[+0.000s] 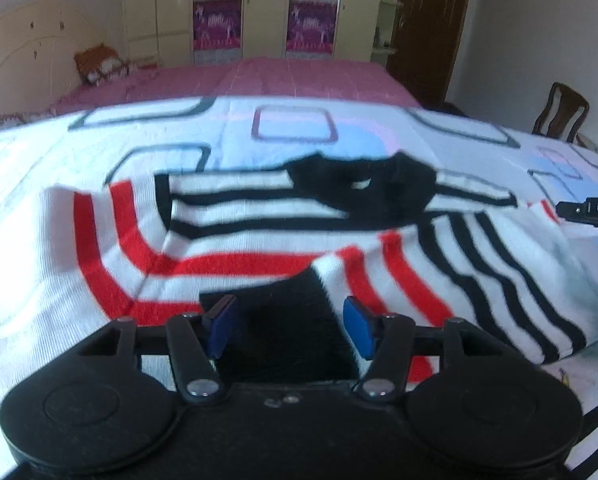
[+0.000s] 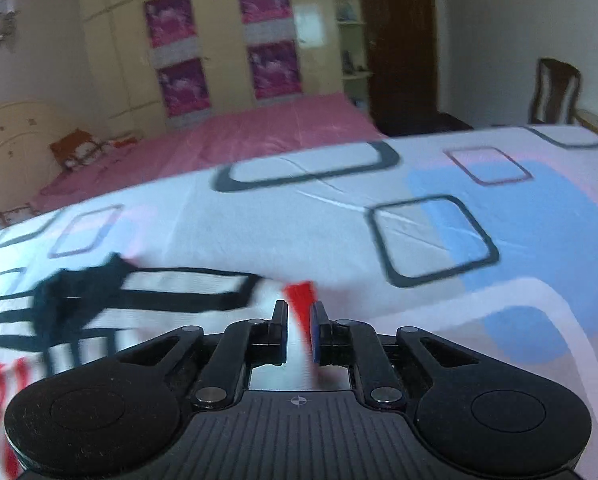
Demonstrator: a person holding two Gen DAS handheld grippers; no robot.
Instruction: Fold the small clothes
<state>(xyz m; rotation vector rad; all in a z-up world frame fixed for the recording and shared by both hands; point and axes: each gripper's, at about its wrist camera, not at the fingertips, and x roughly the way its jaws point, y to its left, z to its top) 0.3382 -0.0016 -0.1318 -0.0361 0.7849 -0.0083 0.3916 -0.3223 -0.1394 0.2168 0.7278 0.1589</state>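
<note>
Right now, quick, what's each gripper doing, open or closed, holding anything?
Left gripper: open, fingers apart over the striped shirt, holding nothing.
Right gripper: closed on a red-and-white edge of the shirt.

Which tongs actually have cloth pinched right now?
The right tongs: shut on a red-and-white edge of the striped knit garment. The left tongs are open, blue pads apart, above the fabric.

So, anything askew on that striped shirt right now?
Nothing damaged. The striped shirt lies rumpled on the bedsheet, its right side folded over unevenly, with the right gripper pinching a red-striped edge. The left gripper is open.
</note>
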